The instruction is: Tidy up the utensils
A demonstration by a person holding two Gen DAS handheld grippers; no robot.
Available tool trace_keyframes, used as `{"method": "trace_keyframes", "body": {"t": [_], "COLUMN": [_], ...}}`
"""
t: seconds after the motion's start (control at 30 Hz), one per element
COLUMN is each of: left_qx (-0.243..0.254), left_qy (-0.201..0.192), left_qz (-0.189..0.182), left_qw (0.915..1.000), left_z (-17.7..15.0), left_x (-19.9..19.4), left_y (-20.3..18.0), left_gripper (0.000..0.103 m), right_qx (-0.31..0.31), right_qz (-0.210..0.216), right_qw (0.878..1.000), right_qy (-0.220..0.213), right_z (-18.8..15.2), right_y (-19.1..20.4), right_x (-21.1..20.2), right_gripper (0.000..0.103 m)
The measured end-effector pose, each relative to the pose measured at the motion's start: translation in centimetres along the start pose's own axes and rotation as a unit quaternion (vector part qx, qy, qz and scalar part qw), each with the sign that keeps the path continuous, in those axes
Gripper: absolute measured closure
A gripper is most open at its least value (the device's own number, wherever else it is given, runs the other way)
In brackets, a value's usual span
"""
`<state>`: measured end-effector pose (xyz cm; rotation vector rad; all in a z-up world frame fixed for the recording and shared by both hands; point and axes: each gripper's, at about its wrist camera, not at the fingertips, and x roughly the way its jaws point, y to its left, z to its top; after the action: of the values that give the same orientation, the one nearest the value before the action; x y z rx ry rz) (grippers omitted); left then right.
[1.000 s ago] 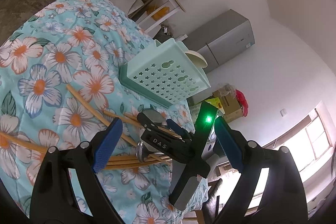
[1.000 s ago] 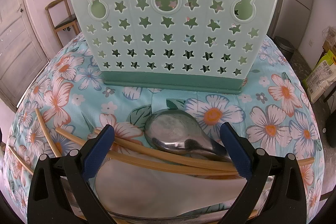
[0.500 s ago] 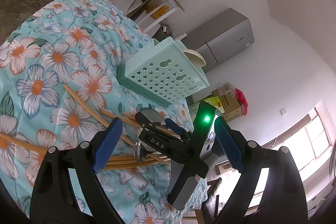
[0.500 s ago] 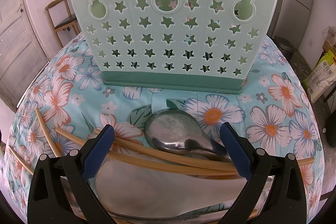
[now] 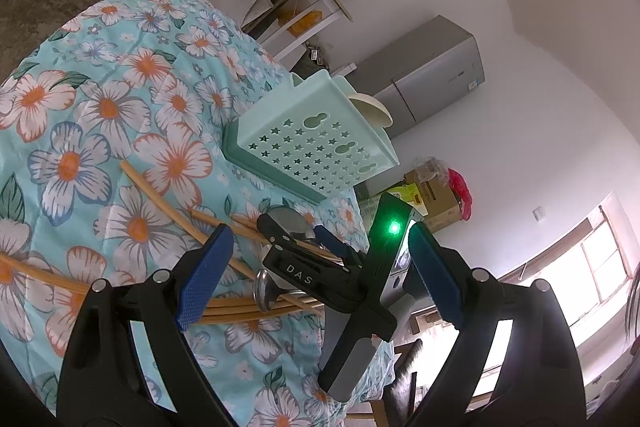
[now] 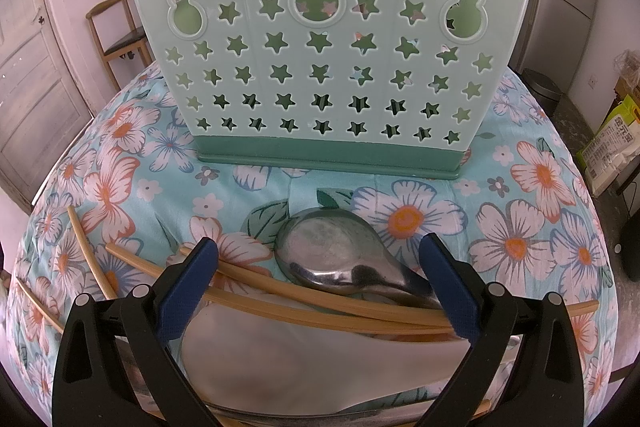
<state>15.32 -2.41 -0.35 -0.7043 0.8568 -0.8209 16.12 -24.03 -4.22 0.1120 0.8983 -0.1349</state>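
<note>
Spoon [image 6: 340, 259] bowl toward holder [image 6: 328, 59], handle crosswise under chopsticks [image 6: 320, 307].

My left gripper [image 5: 312, 271] is black plastic with two broad arms, each tipped by a blue pad [image 5: 204, 275] with a fine dotted texture and fixed by silver screws [image 5: 99, 284]. My right gripper [image 6: 318, 281] is built the same: black arms, blue pads [image 6: 448, 283], silver screws [image 6: 497, 289]. From the left camera its body reads "DAS" in white letters [image 5: 299, 274], with a green light [image 5: 394, 228] glowing on its right.
</note>
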Motion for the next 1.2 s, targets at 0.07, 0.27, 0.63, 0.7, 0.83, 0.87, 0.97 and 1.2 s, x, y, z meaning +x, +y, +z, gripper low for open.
{"method": "trace_keyframes", "body": {"t": [0.07, 0.27, 0.63, 0.7, 0.83, 0.87, 0.97, 1.2], "left_qx": [0.0, 0.0, 0.0, -0.001, -0.001, 0.0, 0.001, -0.004], "left_qy": [0.0, -0.001, -0.002, -0.002, -0.002, -0.002, -0.003, -0.008], "left_qz": [0.0, -0.001, -0.002, -0.002, -0.003, -0.004, -0.005, -0.006], "left_qw": [1.0, 1.0, 1.0, 1.0, 1.0, 1.0, 1.0, 0.9999], "left_z": [0.0, 0.01, 0.07, 0.11, 0.12, 0.13, 0.1, -0.01], "left_x": [-0.02, -0.04, -0.17, -0.14, -0.19, -0.18, -0.39, -0.88], "left_y": [0.02, 0.0, -0.07, -0.05, 0.0, -0.03, 0.06, 0.34], "left_gripper": [0.018, 0.018, 0.018, 0.018, 0.018, 0.018, 0.018, 0.018], "right_qx": [0.0, 0.0, 0.0, 0.0, 0.001, 0.001, 0.0, 0.0], "right_qz": [0.0, 0.0, 0.0, 0.0, 0.0, 0.0, 0.0, 0.0], "right_qw": [1.0, 1.0, 1.0, 1.0, 1.0, 1.0, 1.0, 1.0], "right_qy": [0.0, 0.0, 0.0, 0.0, 0.0, 0.0, 0.0, 0.0], "right_z": [-0.02, 0.0, -0.02, -0.03, -0.06, -0.06, -0.03, -0.04], "right_y": [0.0, -0.01, -0.03, -0.02, -0.01, -0.01, -0.02, -0.02], "right_x": [-0.05, 0.01, -0.02, -0.03, -0.1, -0.1, -0.04, -0.05], "right_gripper": [0.006, 0.006, 0.006, 0.006, 0.006, 0.006, 0.006, 0.006]}}
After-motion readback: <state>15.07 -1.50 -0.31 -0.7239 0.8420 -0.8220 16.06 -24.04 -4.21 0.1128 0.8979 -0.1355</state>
